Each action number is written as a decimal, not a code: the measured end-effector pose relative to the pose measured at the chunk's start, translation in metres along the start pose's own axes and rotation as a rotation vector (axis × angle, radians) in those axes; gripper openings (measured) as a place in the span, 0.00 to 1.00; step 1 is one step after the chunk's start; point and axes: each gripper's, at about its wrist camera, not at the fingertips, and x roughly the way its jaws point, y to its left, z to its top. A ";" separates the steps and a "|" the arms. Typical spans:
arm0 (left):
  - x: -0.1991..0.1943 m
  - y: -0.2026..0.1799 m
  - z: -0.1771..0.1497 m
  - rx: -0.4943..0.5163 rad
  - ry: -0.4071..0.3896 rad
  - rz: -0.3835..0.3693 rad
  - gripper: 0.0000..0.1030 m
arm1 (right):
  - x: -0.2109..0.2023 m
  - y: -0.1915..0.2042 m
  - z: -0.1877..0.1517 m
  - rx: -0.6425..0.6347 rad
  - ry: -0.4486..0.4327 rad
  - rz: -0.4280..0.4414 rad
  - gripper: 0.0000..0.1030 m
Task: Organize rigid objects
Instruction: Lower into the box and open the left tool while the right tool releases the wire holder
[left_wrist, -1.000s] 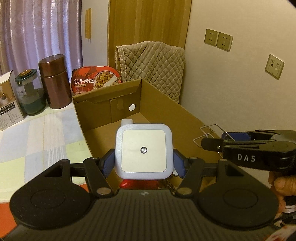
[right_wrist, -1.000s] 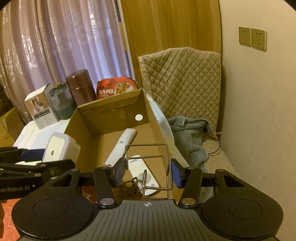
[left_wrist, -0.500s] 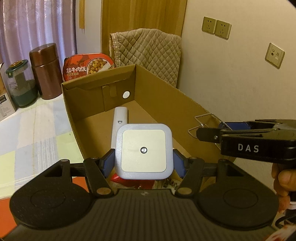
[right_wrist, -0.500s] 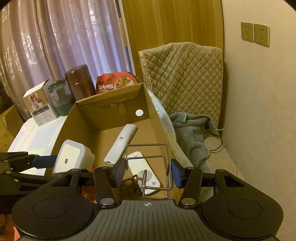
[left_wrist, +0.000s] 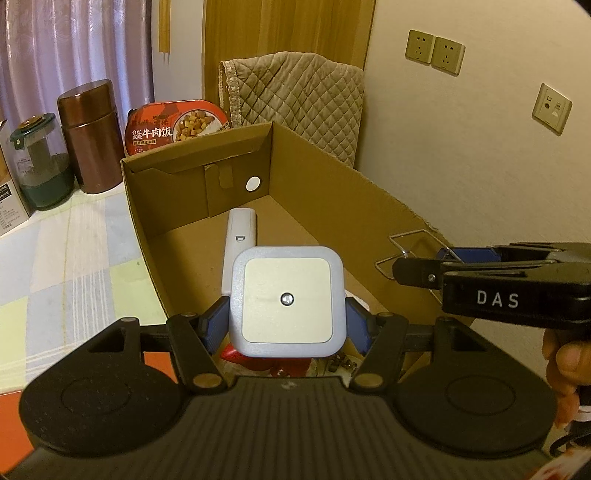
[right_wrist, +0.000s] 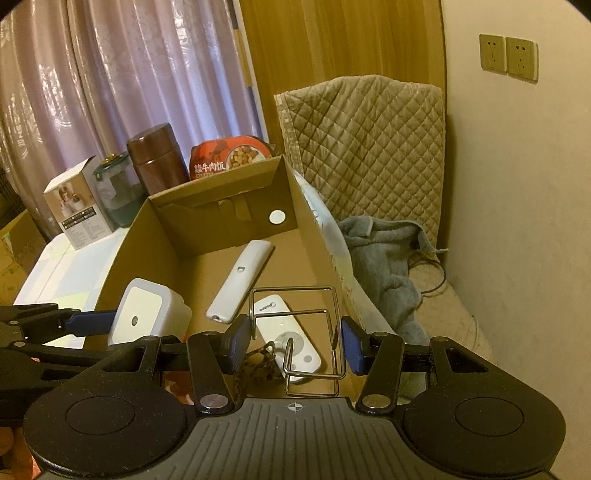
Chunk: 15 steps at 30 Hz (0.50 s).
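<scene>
Left gripper (left_wrist: 287, 317) pinches a square device (left_wrist: 287, 301), right gripper (right_wrist: 295, 345) a wire rack (right_wrist: 301, 332), both above the box (left_wrist: 332, 184).

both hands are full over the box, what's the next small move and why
Probably lower the left hand-held gripper and release the white square device onto bare floor of the cardboard box. It hangs above the box, where two remotes already lie; the right hand-held gripper has the wire rack.
</scene>
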 end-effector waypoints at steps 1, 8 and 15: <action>0.000 0.000 0.000 0.001 0.000 -0.001 0.59 | 0.000 0.000 0.000 0.000 0.001 0.001 0.47; 0.002 0.000 -0.001 0.003 0.003 -0.004 0.59 | 0.001 0.000 -0.001 0.003 0.004 0.001 0.47; -0.010 0.010 0.001 -0.016 -0.034 0.021 0.59 | 0.001 0.000 -0.001 0.003 0.004 -0.002 0.47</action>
